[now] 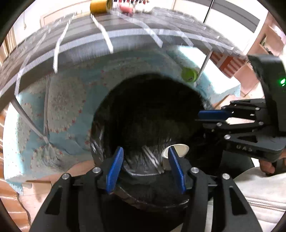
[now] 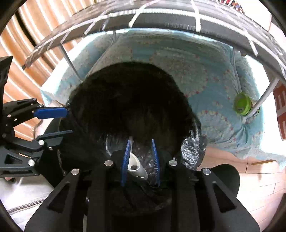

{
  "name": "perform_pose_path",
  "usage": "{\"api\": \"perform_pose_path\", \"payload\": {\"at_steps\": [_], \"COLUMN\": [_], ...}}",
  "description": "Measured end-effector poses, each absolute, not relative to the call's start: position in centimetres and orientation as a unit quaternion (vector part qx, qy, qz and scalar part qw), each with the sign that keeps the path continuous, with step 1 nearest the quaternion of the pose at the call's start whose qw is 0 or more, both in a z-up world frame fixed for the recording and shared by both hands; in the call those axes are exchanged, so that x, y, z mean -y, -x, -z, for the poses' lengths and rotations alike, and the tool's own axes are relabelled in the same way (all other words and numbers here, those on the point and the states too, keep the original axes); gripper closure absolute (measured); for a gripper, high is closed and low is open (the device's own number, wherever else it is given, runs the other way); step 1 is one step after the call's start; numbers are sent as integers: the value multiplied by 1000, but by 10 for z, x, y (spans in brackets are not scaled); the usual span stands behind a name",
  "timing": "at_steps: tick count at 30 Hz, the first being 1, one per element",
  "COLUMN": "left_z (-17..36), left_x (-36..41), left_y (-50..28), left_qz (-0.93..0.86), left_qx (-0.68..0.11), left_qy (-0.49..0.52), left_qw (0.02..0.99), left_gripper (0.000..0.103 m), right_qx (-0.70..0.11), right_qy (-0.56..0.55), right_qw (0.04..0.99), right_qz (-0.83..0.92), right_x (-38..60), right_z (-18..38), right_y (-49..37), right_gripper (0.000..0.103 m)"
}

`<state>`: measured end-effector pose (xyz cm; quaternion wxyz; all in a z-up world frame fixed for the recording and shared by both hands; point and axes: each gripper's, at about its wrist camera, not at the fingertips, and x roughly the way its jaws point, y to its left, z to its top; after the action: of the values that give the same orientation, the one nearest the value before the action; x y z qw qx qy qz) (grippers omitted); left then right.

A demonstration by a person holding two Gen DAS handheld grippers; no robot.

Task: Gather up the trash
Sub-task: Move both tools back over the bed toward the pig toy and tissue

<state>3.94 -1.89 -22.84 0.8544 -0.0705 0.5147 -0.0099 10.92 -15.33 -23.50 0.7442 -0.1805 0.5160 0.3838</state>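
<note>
Left claw (image 1: pixel 145 171) open over black bag (image 1: pixel 143 114).

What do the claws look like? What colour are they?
Both claws are black plastic with two flat blue ridged fingers each. The left claw has silver screw heads on its black linkage arms. The right claw looks the same; from the left camera its body shows a green light and faint pale letters. A bare hand holds it.

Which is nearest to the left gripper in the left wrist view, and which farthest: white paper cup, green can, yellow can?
From the left gripper:
1. White paper cup, beside its right finger, inside the black trash bag.
2. Green can, under the table, right.
3. Yellow can, on the table top, far.
</note>
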Motion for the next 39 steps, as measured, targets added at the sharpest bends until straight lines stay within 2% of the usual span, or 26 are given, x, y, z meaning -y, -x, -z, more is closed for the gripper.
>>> {"api": "perform_pose_path", "payload": {"at_steps": [13, 20, 31, 39], "left_z": [128, 95, 85, 97], "left_x": [17, 9, -30, -60], "left_y": [-48, -73, -125, -164], "left_qz": [26, 25, 12, 9], "left_qx": [-390, -355, -340, -344], "left_qy": [32, 19, 56, 115], "left_qw": [920, 934, 939, 932], "left_gripper": [53, 53, 53, 53], "right_qx": [-423, -380, -349, -358], "right_qy": [147, 136, 131, 121], "right_qw": [791, 813, 837, 835], "right_qz": [-417, -419, -402, -400], "right_x": [157, 153, 127, 102], "right_z": [151, 114, 89, 97], "right_y": [-118, -135, -185, -222], "right_gripper": [78, 78, 78, 79]}}
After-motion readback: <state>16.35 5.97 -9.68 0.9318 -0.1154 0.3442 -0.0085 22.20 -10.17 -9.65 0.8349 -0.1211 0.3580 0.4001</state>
